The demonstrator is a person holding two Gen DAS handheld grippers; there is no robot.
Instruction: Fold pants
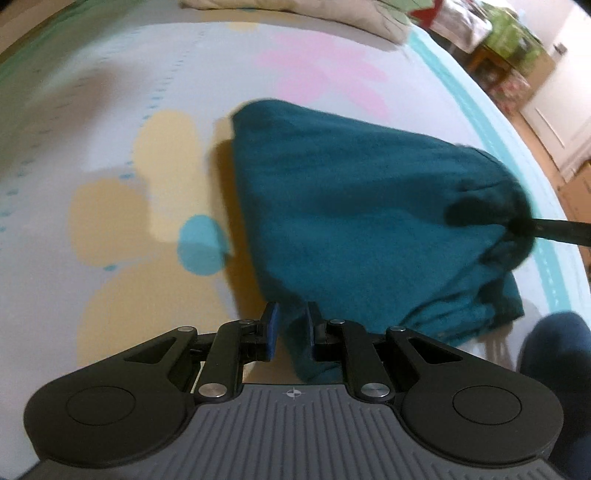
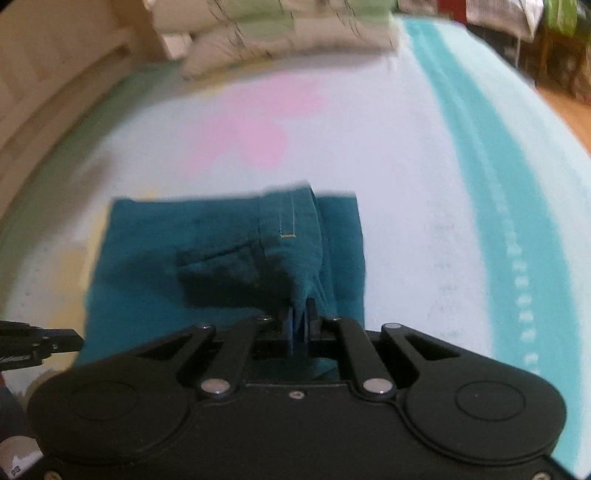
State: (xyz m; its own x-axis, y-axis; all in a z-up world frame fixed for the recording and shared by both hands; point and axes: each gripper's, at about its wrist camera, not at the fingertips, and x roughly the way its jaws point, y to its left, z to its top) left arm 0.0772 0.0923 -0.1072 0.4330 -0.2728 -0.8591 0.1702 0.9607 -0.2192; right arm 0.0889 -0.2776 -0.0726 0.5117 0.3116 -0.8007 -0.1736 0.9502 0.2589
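Observation:
The teal pants (image 1: pixel 351 206) lie partly folded on a flower-print bed sheet (image 1: pixel 110 129). My left gripper (image 1: pixel 291 325) holds a corner of the teal cloth between its blue pads, with the jaws a little apart around it. My right gripper (image 2: pixel 299 314) is shut on the pants (image 2: pixel 229 258) at a stitched seam fold and lifts that fold above the lower layer. In the left wrist view the right gripper's black fingers (image 1: pixel 554 229) reach in from the right and pinch the cloth's far corner. The left gripper (image 2: pixel 37 343) shows at the left edge of the right wrist view.
Pillows (image 2: pixel 288 33) are stacked at the head of the bed. A turquoise border stripe (image 2: pixel 498 184) runs along the bed's right side, with wooden floor and furniture (image 1: pixel 517 55) beyond it. A dark blue clothed knee (image 1: pixel 554 350) is at the lower right.

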